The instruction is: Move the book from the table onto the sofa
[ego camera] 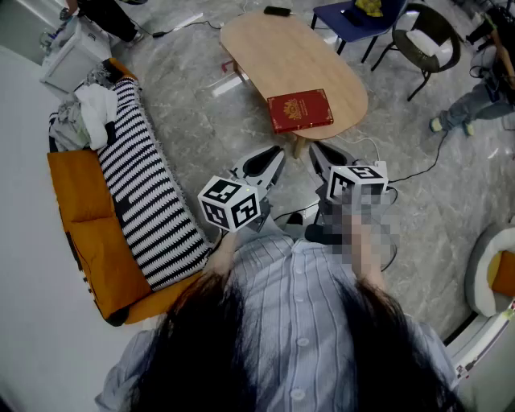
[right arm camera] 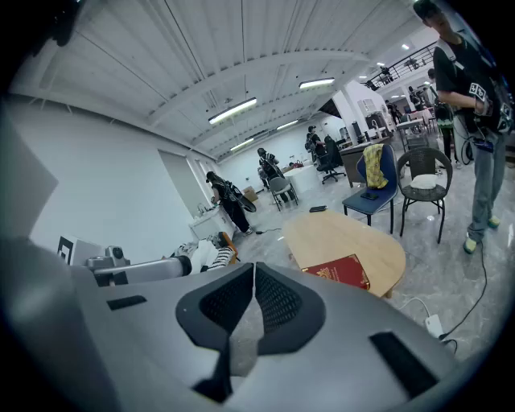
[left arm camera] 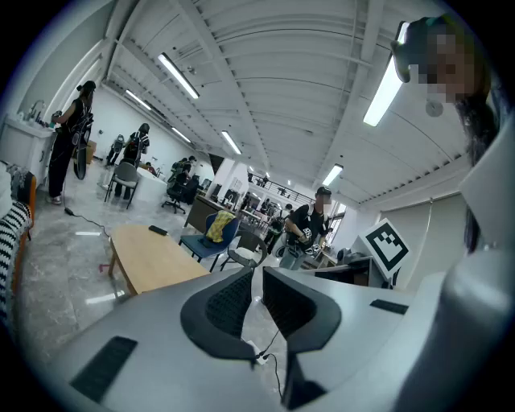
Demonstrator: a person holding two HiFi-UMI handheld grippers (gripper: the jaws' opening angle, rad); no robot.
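A red book [ego camera: 300, 110] with gold print lies flat on the near end of the oval wooden table [ego camera: 273, 48]; the right gripper view shows the book [right arm camera: 340, 271] too. The orange sofa [ego camera: 80, 209] stands at the left, with a black-and-white striped throw [ego camera: 149, 185] over it. Both grippers hang over the floor just short of the table, held in front of the person. My left gripper [ego camera: 278, 152] is shut and empty, its jaws closed together. My right gripper [ego camera: 315, 150] is shut and empty as well, a little right of the book's near edge.
White and grey clothes [ego camera: 92, 109] are heaped at the sofa's far end. A blue chair [ego camera: 354, 16] and a dark round chair [ego camera: 430, 40] stand beyond the table. Cables [ego camera: 418, 173] and a power strip lie on the marble floor. A person's legs [ego camera: 475, 105] stand at the right.
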